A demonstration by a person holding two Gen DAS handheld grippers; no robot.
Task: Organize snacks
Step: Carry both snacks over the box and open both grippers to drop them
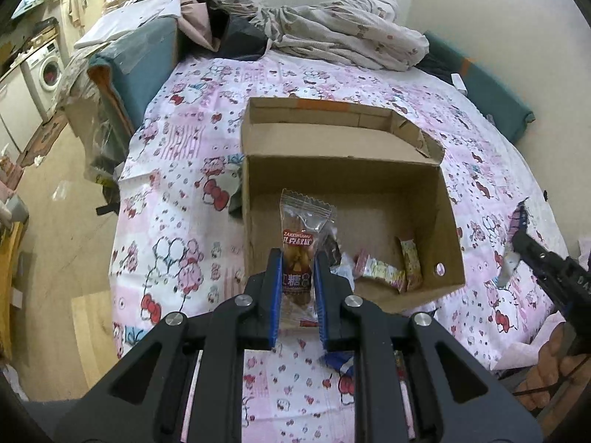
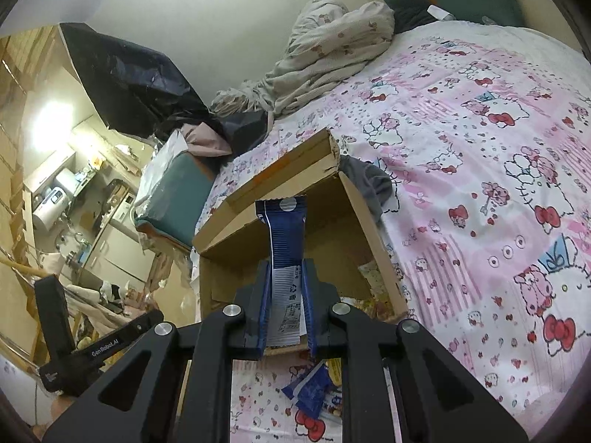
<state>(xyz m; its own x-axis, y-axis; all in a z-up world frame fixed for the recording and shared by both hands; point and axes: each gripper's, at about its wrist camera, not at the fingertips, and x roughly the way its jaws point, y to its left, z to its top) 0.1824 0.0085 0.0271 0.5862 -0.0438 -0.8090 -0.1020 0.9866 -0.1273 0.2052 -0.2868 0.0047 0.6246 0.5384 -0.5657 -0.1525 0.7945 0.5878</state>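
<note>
— So what does your left camera give you that the right one doesn't?

— Mostly the inside of the cardboard box point(image 1: 369, 199). From the left wrist I look down into it and see its bare floor, with a few small pink and yellow snack packets point(image 1: 391, 271) lying in the near right corner. I also see my right gripper point(image 1: 517, 236) from outside, at the right edge over the patterned bedsheet point(image 1: 177, 192), with something blue and white in its tip, and part of my hand point(image 1: 554, 369) below it.

— And the right camera?

— It sees the box from lower and to the side, so the floor is mostly hidden, but it shows loose blue packets point(image 2: 312, 393) on the sheet just in front of the box, and the black body of my left gripper at the lower left.

— What are you holding?

— My left gripper point(image 1: 297, 288) is pinching a clear packet with a red label point(image 1: 299, 251), upright between the blue pads, its top over the near edge of the box. My right gripper point(image 2: 286, 295) is clamped on a long blue and white packet point(image 2: 284, 240) that stands straight up from the fingers, in front of the box's side wall.

— How are the grippers angled?

— The left one tips steeply down toward the box. The right one points at a shallower slant, rolled a little, so the bed looks tilted in its view.
</note>
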